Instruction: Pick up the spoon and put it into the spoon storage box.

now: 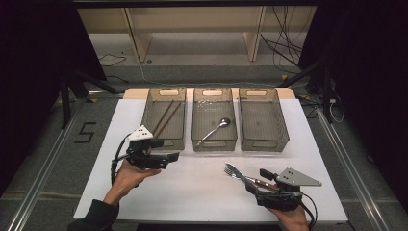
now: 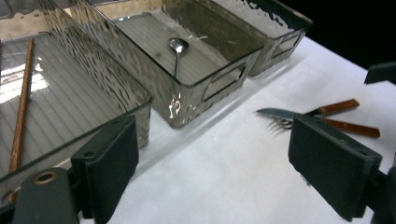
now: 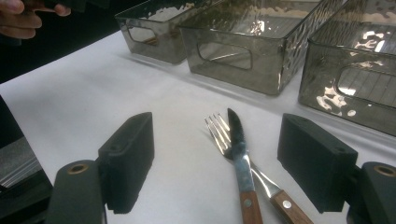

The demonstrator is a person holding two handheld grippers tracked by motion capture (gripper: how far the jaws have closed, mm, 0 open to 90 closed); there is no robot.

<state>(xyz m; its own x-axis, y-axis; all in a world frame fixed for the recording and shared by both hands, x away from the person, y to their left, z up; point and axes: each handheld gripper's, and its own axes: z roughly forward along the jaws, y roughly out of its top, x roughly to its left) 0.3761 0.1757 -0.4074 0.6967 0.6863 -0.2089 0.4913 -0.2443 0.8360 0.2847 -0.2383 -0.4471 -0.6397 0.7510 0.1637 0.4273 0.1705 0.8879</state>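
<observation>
A steel fork [image 1: 232, 169] and a serrated knife [image 3: 240, 156], both with wooden handles, lie crossed on the white table [image 1: 192, 192] at the front right. My right gripper [image 1: 250, 185] stands open around their handle ends; its pads [image 3: 133, 149] are clear of both. The fork [image 3: 215, 127] points toward the bins. My left gripper [image 1: 171, 157] hovers open and empty in front of the left bin [image 1: 163, 143]. Its own view looks between the jaws of the left gripper [image 2: 217, 149] across to the knife [image 2: 275, 113] and fork [image 2: 280, 124].
Three grey see-through bins stand in a row at the table's back. The left one holds brown chopsticks [image 1: 163, 118], the middle bin [image 1: 214, 144] a spoon [image 1: 215, 130], and nothing lies in the right bin [image 1: 263, 143]. Bare white table lies between the grippers.
</observation>
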